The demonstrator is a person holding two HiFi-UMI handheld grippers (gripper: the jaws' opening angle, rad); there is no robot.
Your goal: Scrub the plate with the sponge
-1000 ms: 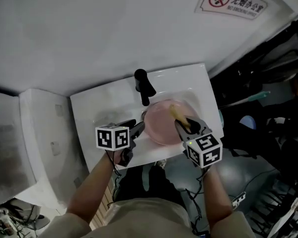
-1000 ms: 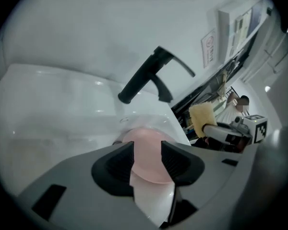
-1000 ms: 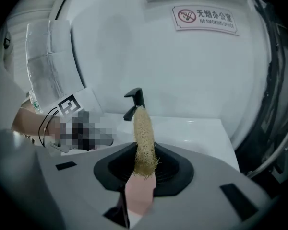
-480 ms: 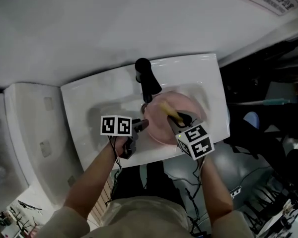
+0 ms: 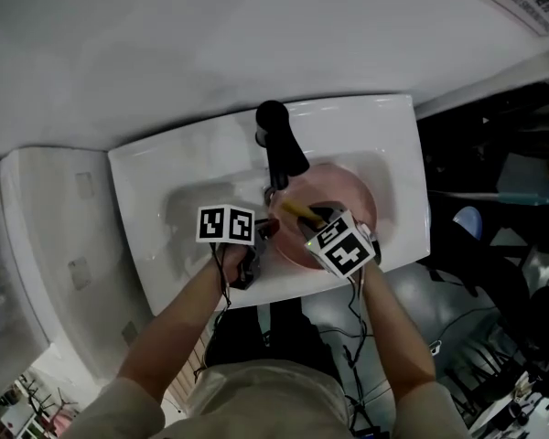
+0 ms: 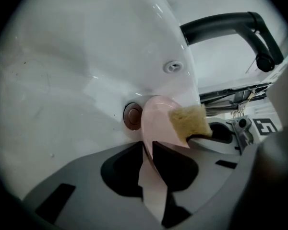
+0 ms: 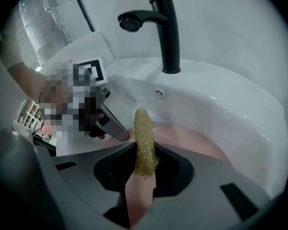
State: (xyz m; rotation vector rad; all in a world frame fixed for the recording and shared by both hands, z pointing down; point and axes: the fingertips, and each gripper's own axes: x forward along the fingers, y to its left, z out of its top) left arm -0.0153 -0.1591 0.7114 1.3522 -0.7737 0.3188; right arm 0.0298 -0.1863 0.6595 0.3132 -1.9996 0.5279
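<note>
A pink plate [image 5: 340,205] lies tilted in the white sink [image 5: 178,186], under the black faucet [image 5: 280,146]. My left gripper [image 5: 263,231] is at the plate's left rim. In the left gripper view the plate [image 6: 156,121] runs edge-on between the jaws [image 6: 149,151], which are closing with both pads against the rim. My right gripper [image 5: 317,216] is shut on a yellow sponge [image 5: 294,210]. The sponge [image 6: 189,121] rests against the plate's face near the left gripper. In the right gripper view the sponge [image 7: 144,138] stands upright between the jaws [image 7: 143,161], over the plate [image 7: 197,145].
The faucet [image 7: 165,28] arches over the basin just behind the plate. A drain plug [image 6: 133,115] sits in the basin bottom beside the plate. A white wall rises behind the sink, and dark clutter and cables lie to the right [image 5: 494,245].
The left gripper's jaws have come together on the plate's rim. The right gripper has carried the sponge left across the plate, toward the left gripper. The head view has shifted slightly.
</note>
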